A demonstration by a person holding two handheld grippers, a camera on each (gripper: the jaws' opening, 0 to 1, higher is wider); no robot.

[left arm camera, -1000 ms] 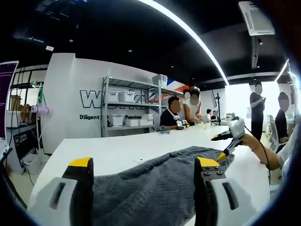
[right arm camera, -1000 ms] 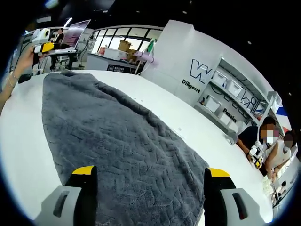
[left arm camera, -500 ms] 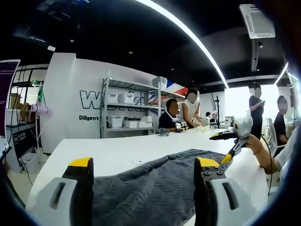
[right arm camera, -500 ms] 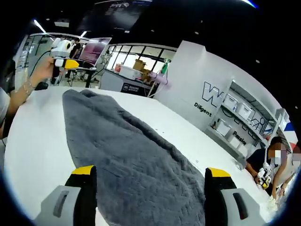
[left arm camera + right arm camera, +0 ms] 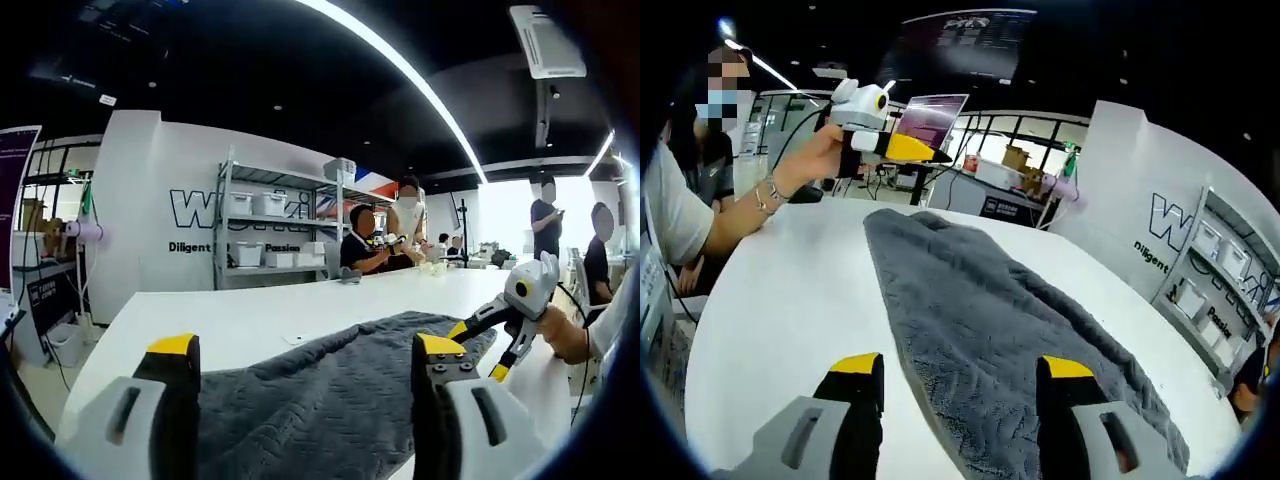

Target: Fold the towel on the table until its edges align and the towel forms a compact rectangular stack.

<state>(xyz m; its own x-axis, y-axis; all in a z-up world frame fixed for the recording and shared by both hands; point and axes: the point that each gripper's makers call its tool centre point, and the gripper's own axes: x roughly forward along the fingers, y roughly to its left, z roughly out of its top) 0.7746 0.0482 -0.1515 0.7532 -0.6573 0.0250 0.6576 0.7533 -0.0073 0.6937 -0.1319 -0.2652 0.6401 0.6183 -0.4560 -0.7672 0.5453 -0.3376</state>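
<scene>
**Towel lying unfolded; both grippers standing open at opposite ends**

The grey towel [image 5: 1010,330] is lying stretched out lengthwise on the white table [image 5: 780,320], in a long band with rumpled edges. No fold is showing yet, so the task appears to be at its start.

The left gripper [image 5: 300,350] is hovering at one short end of the towel [image 5: 330,390], its yellow-tipped jaws standing wide apart and holding nothing. The cloth is passing between and beyond them. The right gripper [image 5: 958,365] is doing the same at the opposite end, jaws spread and empty, with the near towel edge lying just between them. In the right gripper view the left gripper [image 5: 890,125] is being held up above the far end by the person's hand [image 5: 825,155]; in the left gripper view the right gripper [image 5: 510,320] is coming in from the right, raised over the far corner. This placement, one tool per end, is judged to be preparation for pinching corners and bringing one short edge over to the other.

The table surface is plain, white and smooth, and is giving the cloth little grip. The room is a workshop with metal shelving [image 5: 280,235] carrying bins, a lettered white wall, strip lighting, and people seated and standing further back.
</scene>
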